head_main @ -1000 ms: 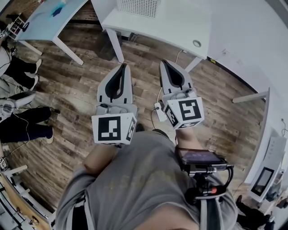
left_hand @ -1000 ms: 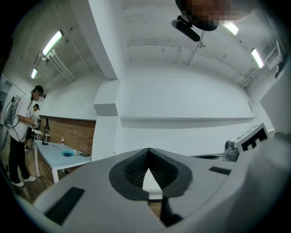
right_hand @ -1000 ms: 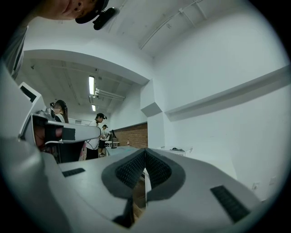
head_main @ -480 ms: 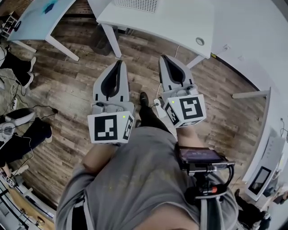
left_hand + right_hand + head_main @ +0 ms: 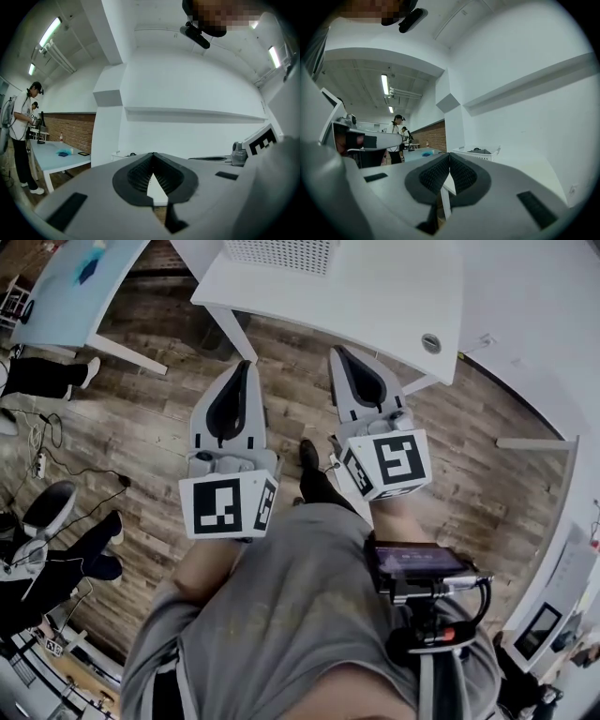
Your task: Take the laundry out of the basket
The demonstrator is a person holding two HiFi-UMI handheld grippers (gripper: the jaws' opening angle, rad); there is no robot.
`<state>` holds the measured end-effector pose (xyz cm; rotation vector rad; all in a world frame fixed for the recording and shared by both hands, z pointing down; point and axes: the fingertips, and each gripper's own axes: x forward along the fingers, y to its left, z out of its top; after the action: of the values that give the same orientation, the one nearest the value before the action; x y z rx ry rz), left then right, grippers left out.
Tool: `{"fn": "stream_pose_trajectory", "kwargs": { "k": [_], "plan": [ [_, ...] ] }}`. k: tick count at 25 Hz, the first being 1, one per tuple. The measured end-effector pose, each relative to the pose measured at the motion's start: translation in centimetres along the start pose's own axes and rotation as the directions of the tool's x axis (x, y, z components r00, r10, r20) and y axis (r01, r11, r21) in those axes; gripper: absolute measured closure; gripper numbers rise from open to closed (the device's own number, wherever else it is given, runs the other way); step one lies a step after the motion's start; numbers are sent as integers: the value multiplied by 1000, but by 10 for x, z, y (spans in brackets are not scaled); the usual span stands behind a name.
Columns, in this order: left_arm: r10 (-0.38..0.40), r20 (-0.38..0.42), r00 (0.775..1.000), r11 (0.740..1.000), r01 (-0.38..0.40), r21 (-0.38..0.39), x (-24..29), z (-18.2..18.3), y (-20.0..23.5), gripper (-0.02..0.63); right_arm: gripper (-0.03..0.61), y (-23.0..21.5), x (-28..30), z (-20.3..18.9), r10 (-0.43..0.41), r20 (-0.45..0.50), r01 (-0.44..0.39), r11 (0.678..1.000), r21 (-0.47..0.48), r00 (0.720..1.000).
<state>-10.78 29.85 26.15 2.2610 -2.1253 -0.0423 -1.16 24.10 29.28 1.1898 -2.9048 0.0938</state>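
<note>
A white laundry basket (image 5: 281,251) stands on a white table (image 5: 375,296) at the top of the head view. In the right gripper view the basket (image 5: 476,154) shows dark laundry (image 5: 480,151) over its rim. My left gripper (image 5: 246,365) is held level over the wooden floor, just short of the table's front edge. Its jaws are shut with nothing between them (image 5: 153,153). Beside it, my right gripper (image 5: 337,350) reaches the table's edge, also shut and holding nothing (image 5: 449,153). Both are apart from the basket.
A pale blue table (image 5: 66,287) stands at the upper left, with people (image 5: 47,376) beside it. A seated person (image 5: 56,563) and floor cables (image 5: 42,460) are at the left. The white table's leg (image 5: 230,334) is ahead of my left gripper. White furniture (image 5: 553,606) stands at the right.
Both grippers have moved forward toward the white table, still shut. The table and the basket have come closer in the head view, and a foot has stepped forward between the grippers.
</note>
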Motion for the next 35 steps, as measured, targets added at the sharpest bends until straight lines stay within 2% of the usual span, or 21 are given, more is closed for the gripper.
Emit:
{"fn": "stream_pose_trajectory", "kwargs": {
  "k": [6, 15, 25, 35],
  "plan": [
    [13, 13, 1000, 1000, -13, 23, 55, 14, 15, 606, 571, -39, 50, 18, -5, 35, 5, 1000, -1, 999],
    [41, 93, 995, 997, -46, 54, 106, 38, 34, 606, 571, -69, 108, 50, 29, 112, -24, 999, -46, 993],
    [54, 65, 996, 998, -57, 34, 148, 28, 64, 606, 571, -84, 158, 56, 29, 113, -23, 999, -49, 993],
    [-1, 30, 1000, 1000, 1, -18, 247, 12, 123, 606, 571, -118, 254, 64, -32, 110, 39, 997, -63, 993]
  ]
}}
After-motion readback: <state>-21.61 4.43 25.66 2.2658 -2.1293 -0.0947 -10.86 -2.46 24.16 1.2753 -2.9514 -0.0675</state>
